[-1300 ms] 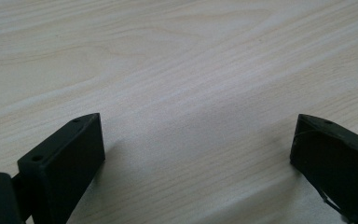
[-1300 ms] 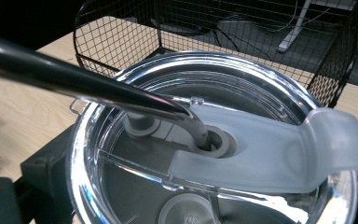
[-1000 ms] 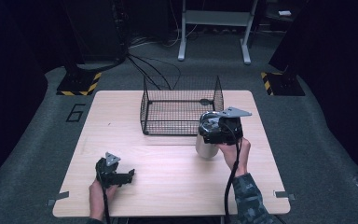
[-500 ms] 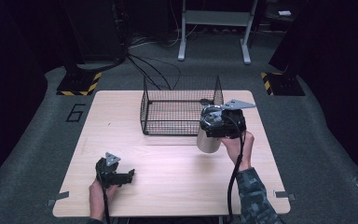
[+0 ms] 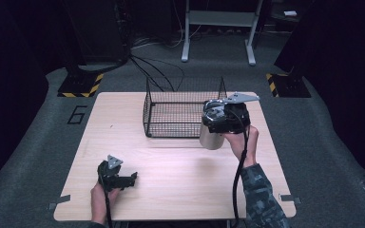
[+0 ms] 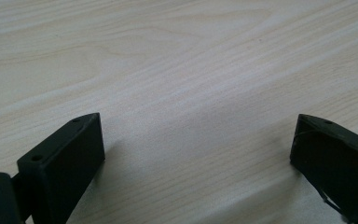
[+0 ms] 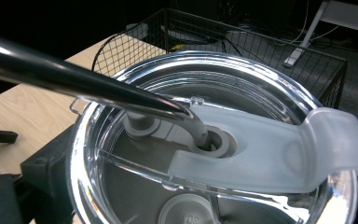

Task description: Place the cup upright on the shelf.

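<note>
The right gripper (image 5: pixel 221 124), jaws clamped on a steel tumbler (image 5: pixel 211 137), seems mid-carry toward the wire basket (image 5: pixel 180 111) beyond them and must next lift over its rim, while the left gripper (image 5: pixel 123 179) rests with jaws spread and nothing between them.

Dim room, grey carpet (image 5: pixel 38 118), white stand (image 5: pixel 218 19).

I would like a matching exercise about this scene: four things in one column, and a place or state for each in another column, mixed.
Things:
1. left claw
2. right claw
3. wire basket
4. metal straw

Places or states:
a. stands at the far side of the table
b. passes through the clear lid
c. open, low over bare wood
d. grips a steel tumbler beside the basket

Pairs: 1-c, 2-d, 3-a, 4-b
</note>
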